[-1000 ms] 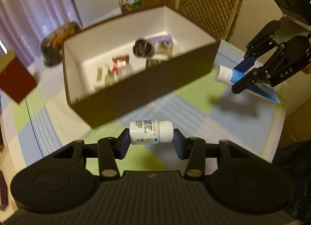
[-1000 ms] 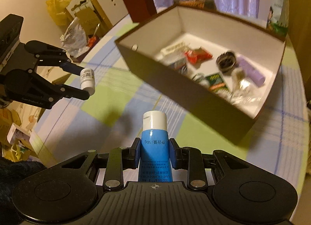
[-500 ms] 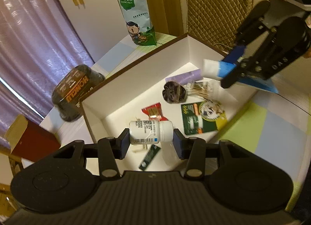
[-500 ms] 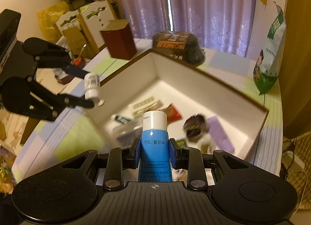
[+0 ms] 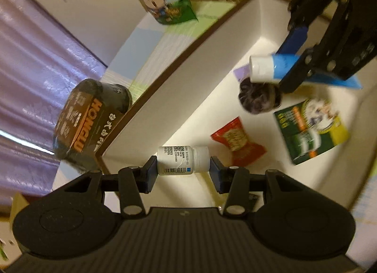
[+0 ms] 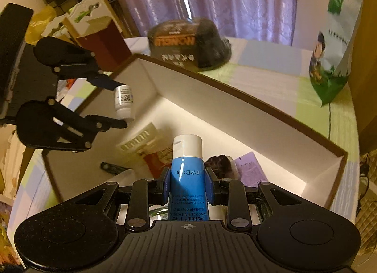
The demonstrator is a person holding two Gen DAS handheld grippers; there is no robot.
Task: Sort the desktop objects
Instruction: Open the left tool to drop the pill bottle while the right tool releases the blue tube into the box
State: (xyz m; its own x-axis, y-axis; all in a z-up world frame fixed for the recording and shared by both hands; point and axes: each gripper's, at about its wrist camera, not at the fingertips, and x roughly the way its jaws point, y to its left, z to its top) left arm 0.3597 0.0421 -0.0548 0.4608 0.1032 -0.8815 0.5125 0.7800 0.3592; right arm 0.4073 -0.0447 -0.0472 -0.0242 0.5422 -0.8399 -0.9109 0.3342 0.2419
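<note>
My left gripper (image 5: 183, 172) is shut on a small white pill bottle (image 5: 182, 160), held sideways above the near left corner of the brown box (image 5: 195, 44) with white inside walls. My right gripper (image 6: 188, 179) is shut on a blue tube with a white cap (image 6: 187, 167), which hangs over the box's middle. The left wrist view shows the right gripper (image 5: 299, 60) and the tube (image 5: 271, 68) at the upper right. From the right wrist camera, the left gripper (image 6: 120, 103) and the bottle (image 6: 123, 101) appear at the left.
Inside the box lie a dark hair scrunchie (image 5: 258, 98), a red sachet (image 5: 238, 142), a green packet (image 5: 311, 129), a purple packet (image 6: 251, 170) and a cream comb-like piece (image 6: 139, 142). Outside stand a black noodle bowl (image 6: 188, 42), a green snack bag (image 6: 334, 37) and a dark red box (image 6: 103, 42).
Both grippers have moved from over the table to over the inside of the box and dropped closer to its contents, each still holding its item.
</note>
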